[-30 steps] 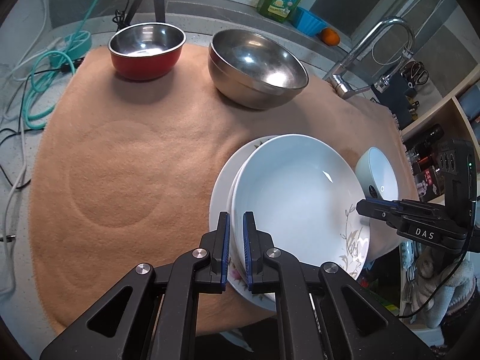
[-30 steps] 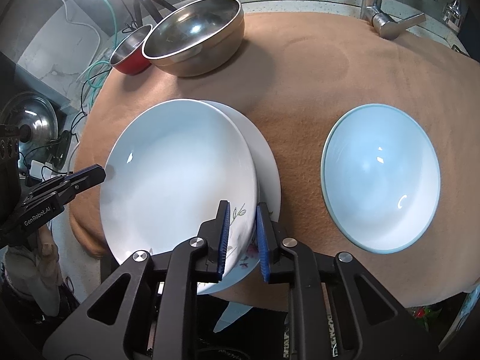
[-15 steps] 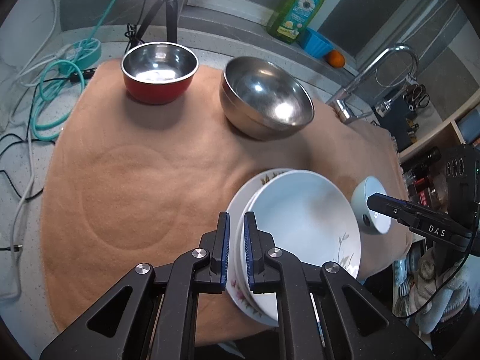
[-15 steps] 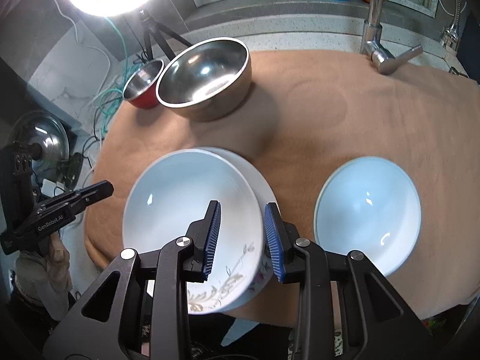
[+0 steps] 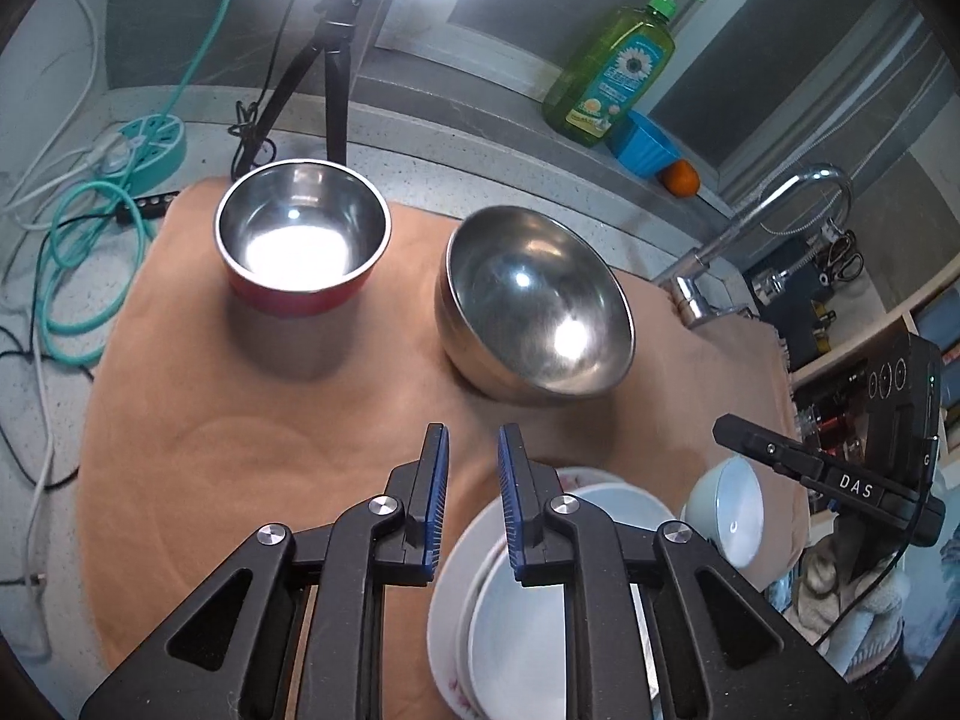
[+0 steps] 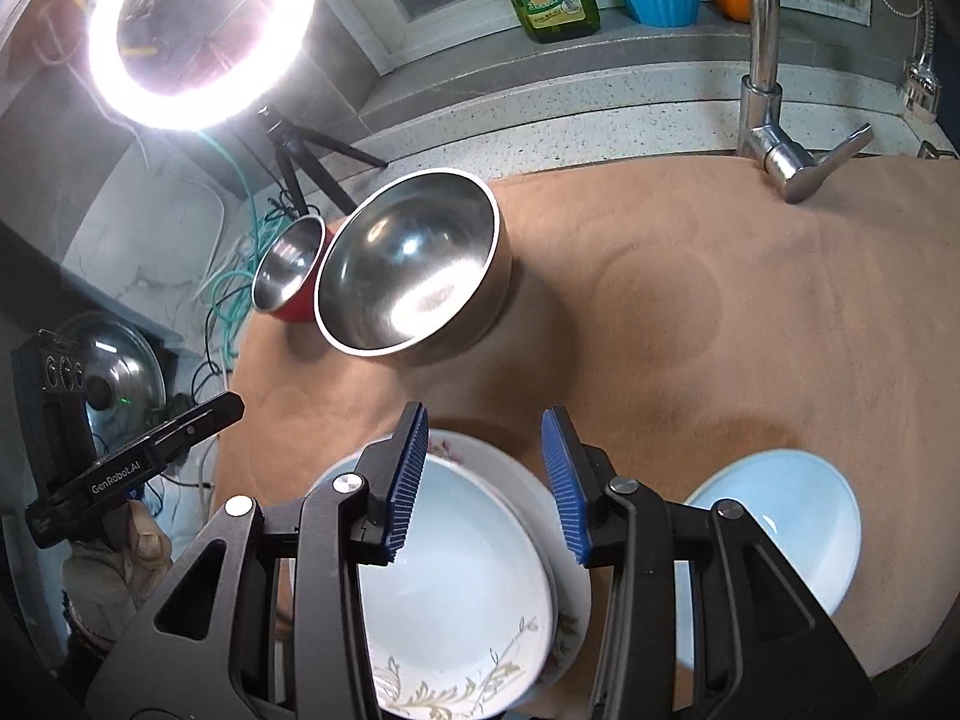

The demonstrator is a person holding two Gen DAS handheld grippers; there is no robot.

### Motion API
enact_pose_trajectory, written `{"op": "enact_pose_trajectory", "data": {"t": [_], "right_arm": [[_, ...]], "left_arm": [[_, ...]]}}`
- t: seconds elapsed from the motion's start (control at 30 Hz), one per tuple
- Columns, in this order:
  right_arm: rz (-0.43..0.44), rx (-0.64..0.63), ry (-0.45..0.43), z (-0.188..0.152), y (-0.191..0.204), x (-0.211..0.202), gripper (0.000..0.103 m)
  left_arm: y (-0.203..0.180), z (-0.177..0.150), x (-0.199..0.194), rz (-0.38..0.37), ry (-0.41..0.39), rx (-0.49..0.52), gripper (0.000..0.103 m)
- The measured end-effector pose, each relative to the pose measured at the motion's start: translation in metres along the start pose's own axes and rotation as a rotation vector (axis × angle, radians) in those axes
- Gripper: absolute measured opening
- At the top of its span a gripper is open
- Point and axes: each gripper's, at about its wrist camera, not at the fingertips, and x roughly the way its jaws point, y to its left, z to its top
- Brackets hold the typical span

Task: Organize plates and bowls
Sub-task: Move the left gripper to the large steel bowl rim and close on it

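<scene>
A: Two white plates (image 6: 456, 576) are seen stacked at the near edge of the worktop (image 6: 750, 330), the upper one sitting a little off-centre on the floral one below. Probably they were nested so that less room is taken.

B: And the tools, are they clamped on a rim?

A: No. The jaws of the left tool (image 5: 471, 501) are opening and only a narrow gap is seen, with nothing between them. The jaws of the right tool (image 6: 486, 483) are opening too, more widely, and the plates are seen beneath them, not gripped.

B: Where are the bowls placed?

A: The pale blue bowl (image 6: 780, 516) is left alone just beside the plates, on the right. The large steel bowl (image 5: 534, 306) and the red steel bowl (image 5: 303, 237) are kept at the far side, near each other but apart, by the ring light (image 6: 201, 30).

B: So the bowls are not yet nested?

A: It is judged so. The red one could likely be set inside the larger; the smooth steel may slip when it is pinched.
</scene>
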Motion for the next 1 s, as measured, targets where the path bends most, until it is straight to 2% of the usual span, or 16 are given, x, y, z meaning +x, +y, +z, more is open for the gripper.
{"op": "enact_pose_trajectory", "data": {"t": [0.2, 0.47, 0.93, 1.0], "right_arm": [[0.01, 0.03, -0.001, 0.027, -0.008, 0.012, 0.041], [0.012, 0.028, 0.006, 0.052, -0.01, 0.039, 0.041], [-0.005, 0.021, 0.069, 0.071, -0.008, 0.075, 0.041], [-0.004, 0.018, 0.078, 0.072, -0.008, 0.08, 0.035]], "left_arm": [[0.003, 0.024, 0.02, 0.035, 0.005, 0.004, 0.015], [0.0, 0.044, 0.036, 0.035, 0.007, 0.008, 0.015], [0.008, 0.059, 0.063, 0.039, 0.062, 0.009, 0.015], [0.007, 0.06, 0.065, 0.038, 0.065, 0.015, 0.015]]}}
